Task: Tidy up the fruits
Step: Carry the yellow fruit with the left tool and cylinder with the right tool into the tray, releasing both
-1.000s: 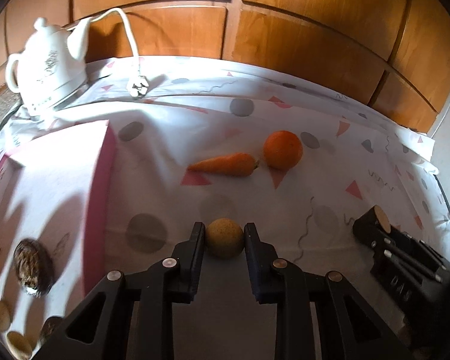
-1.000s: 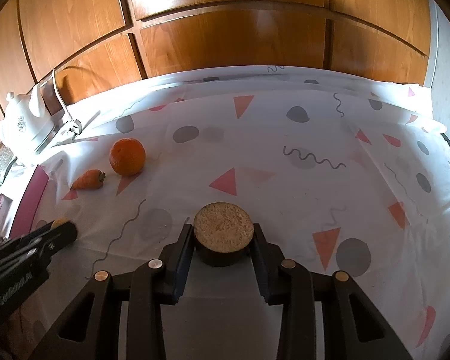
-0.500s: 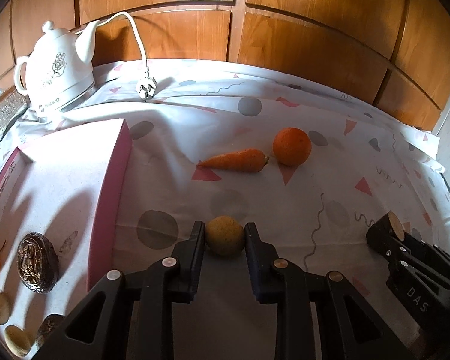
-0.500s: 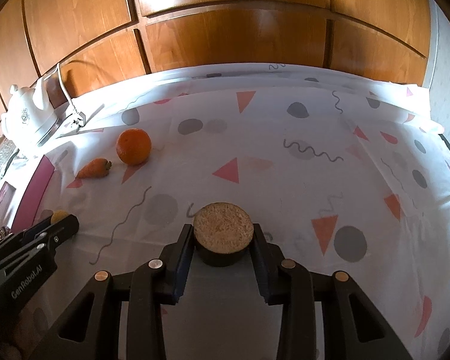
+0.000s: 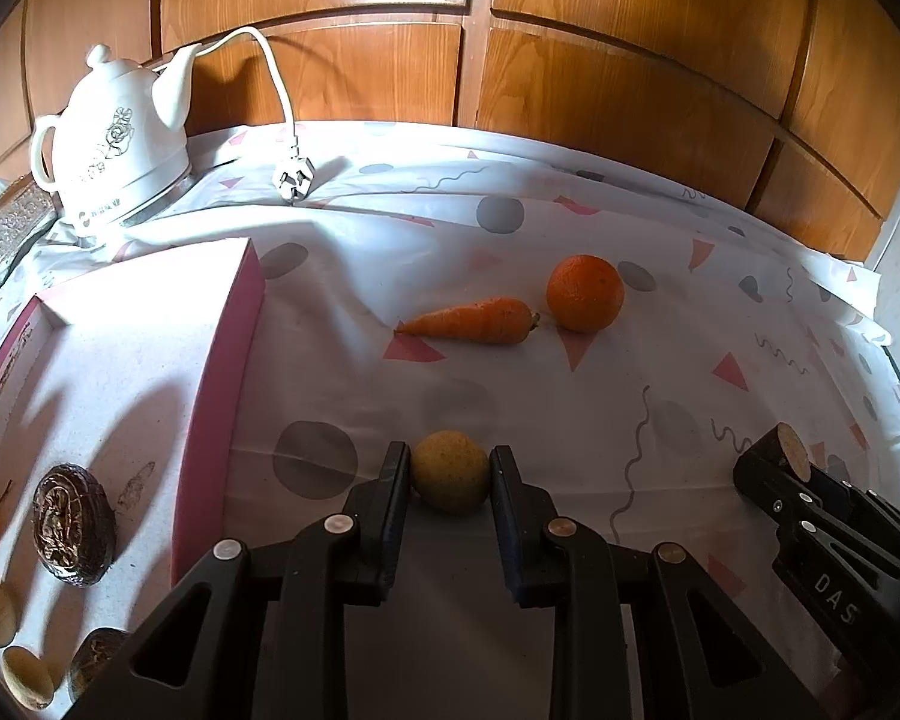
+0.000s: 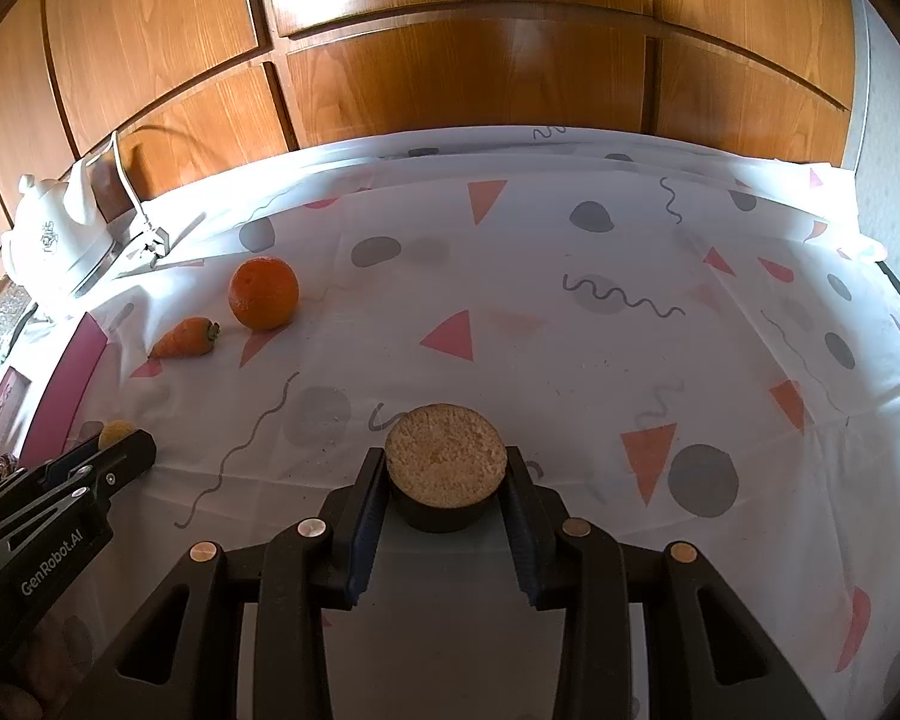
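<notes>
My left gripper (image 5: 450, 477) is shut on a small round yellow-brown fruit (image 5: 450, 471), held above the patterned tablecloth. My right gripper (image 6: 446, 480) is shut on a dark halved fruit (image 6: 446, 459) with a tan cut face turned up; it also shows at the right of the left wrist view (image 5: 789, 459). An orange (image 5: 585, 293) and a carrot (image 5: 471, 320) lie side by side on the cloth ahead. A pink-walled tray (image 5: 222, 372) at the left holds a dark wrinkled fruit (image 5: 73, 525) and several small pieces.
A white electric kettle (image 5: 114, 144) with its cord and plug (image 5: 293, 179) stands at the back left. A glass dish (image 5: 6, 228) sits beside it. Wooden panelling (image 6: 450, 60) runs behind the table. The tablecloth's right edge (image 6: 870, 252) drops off by a white wall.
Both grippers have shifted left and slightly back with their fruits still held. The tray, kettle, orange and carrot now sit further right in both views.
</notes>
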The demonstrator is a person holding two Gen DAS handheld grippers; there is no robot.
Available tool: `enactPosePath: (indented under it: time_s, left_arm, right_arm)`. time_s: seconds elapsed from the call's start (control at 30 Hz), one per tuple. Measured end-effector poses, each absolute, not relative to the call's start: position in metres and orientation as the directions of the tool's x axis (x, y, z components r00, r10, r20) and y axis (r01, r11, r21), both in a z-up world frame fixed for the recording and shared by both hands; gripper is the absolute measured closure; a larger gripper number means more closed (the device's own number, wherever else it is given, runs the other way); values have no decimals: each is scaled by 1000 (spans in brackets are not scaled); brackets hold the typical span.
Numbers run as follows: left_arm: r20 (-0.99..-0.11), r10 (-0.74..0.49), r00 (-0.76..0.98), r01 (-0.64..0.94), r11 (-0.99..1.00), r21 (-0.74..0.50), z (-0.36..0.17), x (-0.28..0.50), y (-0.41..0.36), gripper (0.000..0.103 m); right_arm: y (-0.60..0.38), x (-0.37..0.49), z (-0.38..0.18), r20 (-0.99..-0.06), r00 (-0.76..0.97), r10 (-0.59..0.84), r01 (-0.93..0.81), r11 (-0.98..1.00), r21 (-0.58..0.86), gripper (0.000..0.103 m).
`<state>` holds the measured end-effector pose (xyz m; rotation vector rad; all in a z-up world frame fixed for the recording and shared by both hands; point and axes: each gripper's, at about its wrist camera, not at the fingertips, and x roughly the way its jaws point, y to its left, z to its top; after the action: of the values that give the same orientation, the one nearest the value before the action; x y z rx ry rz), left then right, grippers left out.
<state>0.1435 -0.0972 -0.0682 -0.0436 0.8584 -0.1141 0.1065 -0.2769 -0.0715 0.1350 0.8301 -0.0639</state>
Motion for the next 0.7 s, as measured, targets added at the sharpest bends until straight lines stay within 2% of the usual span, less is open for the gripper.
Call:
enactPosePath:
  time_s: [0.53, 0.7]
  left_arm:
    - [-757, -131, 640, 76, 991, -108, -59, 141, -95, 77]
    - [-703, -165, 691, 119, 986, -114, -30, 119, -93, 77]
  right_arm:
    - [-277, 106, -72, -739, 674, -5, 107, 990, 90, 66]
    - [-275, 107, -71, -742, 670, -21, 108, 992, 70, 66]
